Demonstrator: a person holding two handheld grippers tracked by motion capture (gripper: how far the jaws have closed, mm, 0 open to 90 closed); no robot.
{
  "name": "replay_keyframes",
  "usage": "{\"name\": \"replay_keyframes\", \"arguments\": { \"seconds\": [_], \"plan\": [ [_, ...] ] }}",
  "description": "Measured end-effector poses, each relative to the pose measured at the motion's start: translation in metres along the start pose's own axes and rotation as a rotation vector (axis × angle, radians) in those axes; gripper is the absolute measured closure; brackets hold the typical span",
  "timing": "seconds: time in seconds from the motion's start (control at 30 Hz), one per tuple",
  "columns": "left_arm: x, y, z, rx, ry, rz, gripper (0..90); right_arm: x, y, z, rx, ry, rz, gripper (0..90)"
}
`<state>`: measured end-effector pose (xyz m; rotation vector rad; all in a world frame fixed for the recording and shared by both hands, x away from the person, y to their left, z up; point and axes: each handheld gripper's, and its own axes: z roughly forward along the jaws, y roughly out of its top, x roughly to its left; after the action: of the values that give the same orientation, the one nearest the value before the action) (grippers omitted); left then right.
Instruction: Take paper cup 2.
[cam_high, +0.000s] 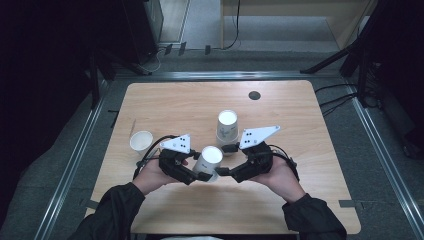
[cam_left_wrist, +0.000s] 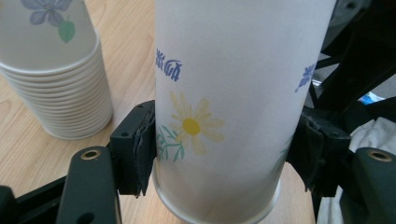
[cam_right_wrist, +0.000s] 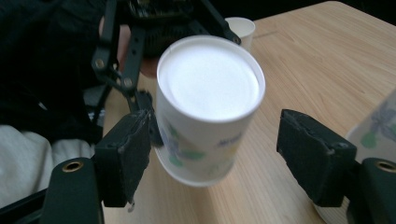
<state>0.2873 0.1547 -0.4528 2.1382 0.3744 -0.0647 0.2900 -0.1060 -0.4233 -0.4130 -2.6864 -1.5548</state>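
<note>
An upside-down white paper cup (cam_high: 209, 159) with a flower print is held just above the wooden table (cam_high: 300, 200), near its front middle. My left gripper (cam_high: 202, 176) is shut on it; in the left gripper view both pads press the cup's (cam_left_wrist: 233, 93) sides low down, near its rim. My right gripper (cam_high: 225, 171) comes in from the right and stands open. In the right gripper view the same cup (cam_right_wrist: 205, 107) sits between my right gripper's (cam_right_wrist: 215, 158) jaws, with a wide gap on the right side. The left gripper (cam_right_wrist: 126, 70) shows behind the cup.
A stack of upside-down flower-print cups (cam_high: 227, 126) stands just behind the held cup, also close at the left (cam_left_wrist: 51, 70). A single upright cup (cam_high: 141, 141) stands at the left of the table. A black round plug (cam_high: 254, 95) sits near the far edge.
</note>
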Motion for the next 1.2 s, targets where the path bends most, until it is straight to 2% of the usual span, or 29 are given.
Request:
{"name": "replay_keyframes", "arguments": {
  "seconds": [0.13, 0.17, 0.2, 0.23, 0.27, 0.3, 0.33, 0.4, 0.43, 0.47, 0.6, 0.67, 0.7, 0.77, 0.8, 0.93, 0.97, 1.03, 1.13, 1.17, 1.2],
  "plan": [
    [0.0, -0.001, -0.001, 0.027, 0.006, 0.006, 31.2, 0.001, -0.006, 0.0, 0.021, -0.01, -0.005, 26.4],
    [0.001, -0.001, -0.001, 0.039, 0.0, 0.004, 31.1, 0.001, -0.01, 0.001, 0.034, -0.015, -0.01, 26.4],
    [0.002, -0.001, -0.003, 0.045, 0.016, 0.008, 31.1, 0.003, -0.015, 0.003, 0.07, -0.026, -0.031, 26.4],
    [0.002, -0.001, -0.003, 0.045, 0.016, 0.008, 31.1, 0.003, -0.015, 0.003, 0.07, -0.026, -0.031, 26.4],
    [0.003, -0.001, -0.003, 0.048, 0.009, -0.002, 31.0, 0.005, -0.02, 0.007, 0.11, -0.026, -0.063, 26.4],
    [0.003, -0.002, -0.003, 0.055, 0.019, -0.001, 31.0, 0.005, -0.02, 0.007, 0.11, -0.026, -0.063, 26.4],
    [0.003, -0.002, -0.003, 0.08, 0.026, 0.007, 31.0, 0.006, -0.024, 0.011, 0.137, -0.025, -0.074, 26.4],
    [0.005, -0.003, -0.003, 0.098, 0.034, 0.014, 30.9, 0.004, -0.025, 0.016, 0.151, -0.017, -0.065, 26.4],
    [0.005, -0.003, -0.003, 0.098, 0.034, 0.014, 30.9, 0.004, -0.025, 0.016, 0.151, -0.017, -0.065, 26.4],
    [0.005, -0.004, -0.002, 0.122, 0.051, 0.02, 30.9, 0.002, -0.027, 0.019, 0.156, -0.011, -0.058, 26.4],
    [0.008, -0.005, 0.0, 0.157, 0.063, 0.018, 30.9, -0.001, -0.029, 0.022, 0.158, -0.008, -0.043, 26.4],
    [0.009, -0.006, 0.002, 0.192, 0.064, 0.002, 30.8, -0.003, -0.03, 0.023, 0.163, -0.009, -0.036, 26.4],
    [0.011, -0.006, 0.004, 0.23, 0.061, -0.012, 30.7, -0.004, -0.031, 0.024, 0.163, -0.011, -0.038, 26.5],
    [0.012, -0.006, 0.004, 0.241, 0.069, -0.011, 30.5, -0.005, -0.031, 0.024, 0.168, -0.011, -0.029, 26.5],
    [0.013, -0.005, 0.004, 0.273, 0.068, -0.003, 30.5, -0.006, -0.031, 0.025, 0.168, -0.013, -0.031, 26.5],
    [0.013, 0.0, 0.003, 0.301, 0.068, 0.001, 30.1, -0.007, -0.031, 0.023, 0.155, -0.017, -0.024, 26.5],
    [0.014, 0.003, 0.002, 0.317, 0.075, 0.013, 30.1, -0.008, -0.03, 0.022, 0.148, -0.02, -0.024, 26.5],
    [0.015, 0.008, 0.002, 0.35, 0.063, 0.009, 30.2, -0.009, -0.028, 0.02, 0.129, -0.025, -0.019, 26.5],
    [0.016, 0.017, 0.003, 0.414, 0.065, 0.04, 30.1, -0.011, -0.027, 0.019, 0.108, -0.027, -0.012, 26.5],
    [0.016, 0.021, 0.003, 0.427, 0.074, 0.058, 30.2, -0.011, -0.027, 0.019, 0.106, -0.028, -0.012, 26.5],
    [0.015, 0.023, 0.003, 0.435, 0.067, 0.058, 30.1, -0.011, -0.027, 0.02, 0.103, -0.028, -0.015, 26.5]
  ]
}}
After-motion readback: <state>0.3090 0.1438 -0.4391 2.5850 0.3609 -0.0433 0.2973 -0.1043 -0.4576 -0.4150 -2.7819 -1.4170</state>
